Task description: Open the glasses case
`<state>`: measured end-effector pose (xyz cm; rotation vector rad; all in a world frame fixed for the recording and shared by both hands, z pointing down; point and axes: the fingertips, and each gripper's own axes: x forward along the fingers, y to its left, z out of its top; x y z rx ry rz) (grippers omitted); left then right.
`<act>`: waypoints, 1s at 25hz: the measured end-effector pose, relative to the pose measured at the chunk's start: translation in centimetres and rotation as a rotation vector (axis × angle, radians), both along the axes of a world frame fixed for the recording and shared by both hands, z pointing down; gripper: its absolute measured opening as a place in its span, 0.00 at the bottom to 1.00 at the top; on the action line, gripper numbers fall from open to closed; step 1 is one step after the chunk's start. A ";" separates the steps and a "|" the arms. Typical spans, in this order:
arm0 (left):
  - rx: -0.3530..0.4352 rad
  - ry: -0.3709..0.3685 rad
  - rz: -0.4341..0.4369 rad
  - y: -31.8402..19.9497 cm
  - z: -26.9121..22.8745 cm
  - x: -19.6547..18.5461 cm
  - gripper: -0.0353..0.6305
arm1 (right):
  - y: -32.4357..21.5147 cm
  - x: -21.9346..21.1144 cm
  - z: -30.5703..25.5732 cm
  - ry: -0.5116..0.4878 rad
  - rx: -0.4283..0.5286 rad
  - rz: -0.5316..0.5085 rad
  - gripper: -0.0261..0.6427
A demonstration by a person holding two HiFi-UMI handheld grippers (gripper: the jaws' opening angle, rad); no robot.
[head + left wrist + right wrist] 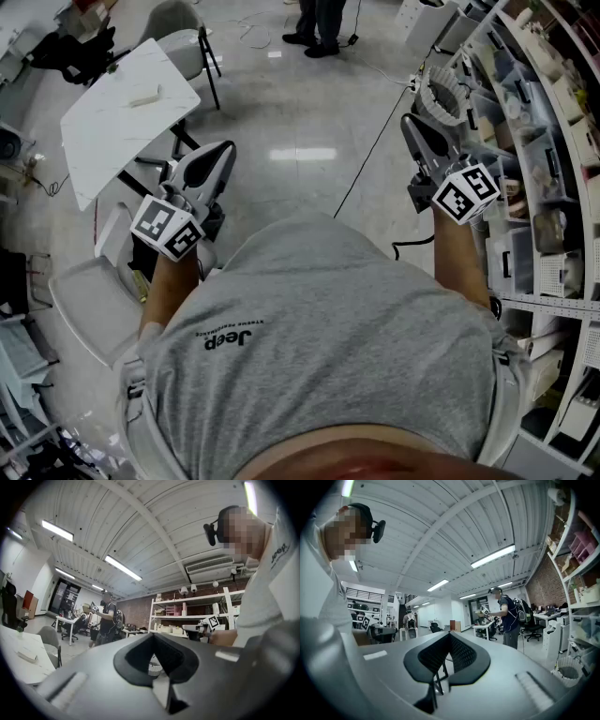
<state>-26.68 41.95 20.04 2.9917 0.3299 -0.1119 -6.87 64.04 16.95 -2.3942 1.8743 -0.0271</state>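
My left hand-held gripper (223, 152) and right hand-held gripper (412, 124) point level over the floor (300, 112), jaws together, empty. No glasses case shows anywhere. Opening hasn't begun, I judge; first I must find it.

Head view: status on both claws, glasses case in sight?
Left claw shut, empty; right claw shut, empty. No glasses case in any view. White table front-left, shelves right; claws touch neither.

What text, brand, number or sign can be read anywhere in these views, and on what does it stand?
"Jeep": on the person's grey T-shirt, upside down in the head view.
Smaller line beside it: too small to read.
No words on the marker cubes: square patterns only.
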 end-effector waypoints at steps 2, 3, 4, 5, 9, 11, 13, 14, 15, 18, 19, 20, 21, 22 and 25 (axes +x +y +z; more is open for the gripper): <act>0.002 0.000 0.001 0.0 0.0 0.0 0.13 | 0.0 0.0 0.0 0.002 -0.002 -0.001 0.04; 0.002 0.001 0.001 0.0 0.0 0.0 0.13 | 0.0 0.0 0.1 0.003 -0.001 -0.002 0.04; 0.003 0.001 0.001 0.1 0.0 0.0 0.13 | 0.1 0.1 0.2 0.003 0.001 -0.004 0.04; 0.003 0.002 0.002 0.1 0.0 0.1 0.13 | 0.1 0.1 0.2 0.002 0.005 -0.005 0.04; 0.006 0.004 0.002 0.1 0.0 0.2 0.13 | 0.2 0.4 0.6 0.001 0.013 -0.008 0.04; 0.007 0.004 0.002 0.2 0.0 0.3 0.13 | 0.2 0.4 0.5 -0.005 0.009 -0.011 0.04; 0.007 0.004 0.000 0.3 0.0 0.3 0.13 | 0.2 0.2 0.4 -0.027 -0.002 -0.024 0.04; 0.006 0.003 -0.001 0.4 0.0 0.4 0.13 | 0.1 0.1 0.5 -0.041 -0.001 -0.033 0.04; 0.006 0.002 -0.001 0.4 0.0 0.5 0.13 | 0.1 0.1 0.5 -0.050 0.004 -0.042 0.04; 0.007 -0.001 -0.001 0.8 -0.1 0.7 0.13 | 0.1 -0.2 0.2 -0.056 0.025 -0.081 0.14; 0.009 -0.002 0.001 1.0 -0.1 0.8 0.13 | 0.1 -0.3 0.1 -0.051 0.030 -0.096 0.28; 0.011 -0.003 0.002 1.2 -0.2 0.9 0.13 | 0.2 -0.4 0.0 -0.043 0.031 -0.106 0.39; 0.012 -0.003 0.002 1.4 -0.2 1.0 0.13 | 0.4 -0.4 -0.1 -0.034 0.031 -0.110 0.47; 0.013 -0.004 0.002 1.6 -0.2 1.2 0.13 | 0.5 -0.3 -0.2 -0.025 0.029 -0.109 0.50; 0.012 -0.003 -0.005 2.3 -0.3 1.6 0.13 | 1.4 0.3 -0.2 -0.017 0.026 -0.103 0.53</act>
